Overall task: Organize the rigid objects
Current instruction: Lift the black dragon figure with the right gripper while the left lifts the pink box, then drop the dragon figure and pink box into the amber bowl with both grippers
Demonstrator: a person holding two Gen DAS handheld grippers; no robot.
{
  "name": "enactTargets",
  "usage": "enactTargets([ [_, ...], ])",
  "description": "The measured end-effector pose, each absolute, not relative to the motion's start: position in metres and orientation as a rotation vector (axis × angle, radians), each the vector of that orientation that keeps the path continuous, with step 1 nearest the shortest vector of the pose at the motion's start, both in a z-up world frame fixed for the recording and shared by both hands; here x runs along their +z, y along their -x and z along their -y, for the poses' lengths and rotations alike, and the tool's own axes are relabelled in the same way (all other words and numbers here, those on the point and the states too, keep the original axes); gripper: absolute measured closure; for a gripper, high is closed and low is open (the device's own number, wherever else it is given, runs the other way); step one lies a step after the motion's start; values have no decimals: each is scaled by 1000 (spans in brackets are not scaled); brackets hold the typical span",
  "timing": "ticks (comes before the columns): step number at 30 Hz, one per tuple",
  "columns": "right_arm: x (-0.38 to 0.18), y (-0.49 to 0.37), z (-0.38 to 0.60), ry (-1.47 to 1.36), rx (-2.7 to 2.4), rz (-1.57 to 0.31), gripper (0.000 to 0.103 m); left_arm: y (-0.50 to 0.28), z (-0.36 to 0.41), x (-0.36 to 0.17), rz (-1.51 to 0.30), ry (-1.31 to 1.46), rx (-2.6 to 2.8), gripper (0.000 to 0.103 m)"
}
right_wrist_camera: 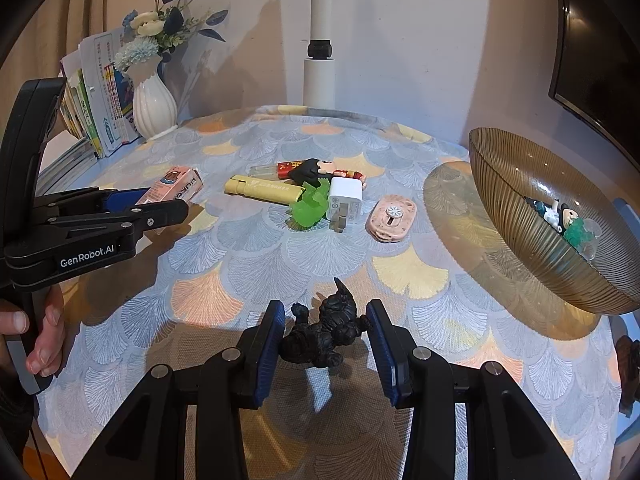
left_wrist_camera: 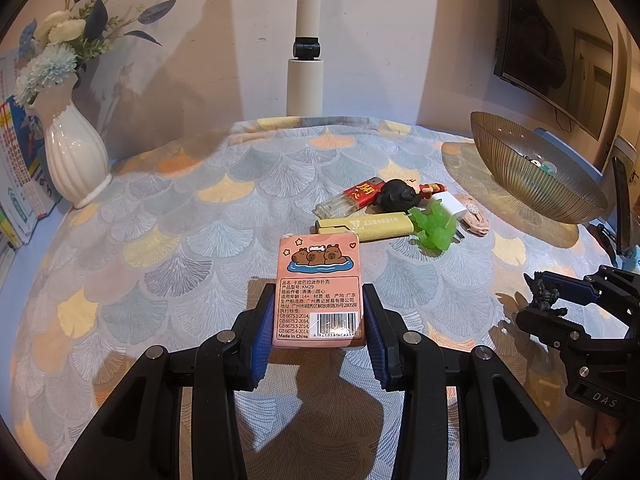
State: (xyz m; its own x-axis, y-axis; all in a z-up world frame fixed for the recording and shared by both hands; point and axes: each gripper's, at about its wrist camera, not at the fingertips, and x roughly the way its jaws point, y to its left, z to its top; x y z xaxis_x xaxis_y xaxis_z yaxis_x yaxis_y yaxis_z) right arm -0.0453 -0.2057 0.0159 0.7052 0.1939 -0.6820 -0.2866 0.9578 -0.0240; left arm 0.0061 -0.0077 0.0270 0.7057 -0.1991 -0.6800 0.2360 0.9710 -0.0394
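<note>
The left gripper point(left_wrist_camera: 319, 322) holds a small pink cardboard box of mini playing cards point(left_wrist_camera: 319, 292), printed with capybaras; its two blue-padded fingers point(left_wrist_camera: 262, 344) are clamped on the long sides of the box. In the right wrist view the same box point(right_wrist_camera: 176, 188) shows at about 10 o'clock, lifted above the table.

The right gripper point(right_wrist_camera: 326, 338) is closed on a small black spiky figurine point(right_wrist_camera: 326, 334), one pad against each side. The figurine hangs above the round table with a fan-pattern cloth point(right_wrist_camera: 280, 264).

Near the middle of the table, at about 12 o'clock from the right gripper, lies a group of things: a yellow flat bar-shaped object point(right_wrist_camera: 264, 190), a translucent green toy figure point(right_wrist_camera: 310, 206) touching it, a white square plug charger point(right_wrist_camera: 344, 198) just beside the green toy, a red and clear lighter point(right_wrist_camera: 276, 170), and a dark-haired doll figure point(right_wrist_camera: 320, 170). A pink oval case point(right_wrist_camera: 390, 218) lies a little apart, toward 1 o'clock.

At 2 o'clock stands a brown ribbed glass bowl point(right_wrist_camera: 516, 184), with some small figures inside. A white ribbed vase with blue flowers point(right_wrist_camera: 154, 106) stands at 11 o'clock.
</note>
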Motion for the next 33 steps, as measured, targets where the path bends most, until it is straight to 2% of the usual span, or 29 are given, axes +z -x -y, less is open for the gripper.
enactTargets([
  [13,27,53,212,104,246,-684,62,5,22,31,-716,-116,-235,66],
  [24,76,86,320,-220,209,-566,62,27,70,79,-663,-59,-401,66],
  [29,107,87,387,-361,110,-486,62,17,119,114,-619,-58,-526,66],
  [33,103,62,415,-368,19,-539,62,-5,179,123,-637,-84,-634,66],
])
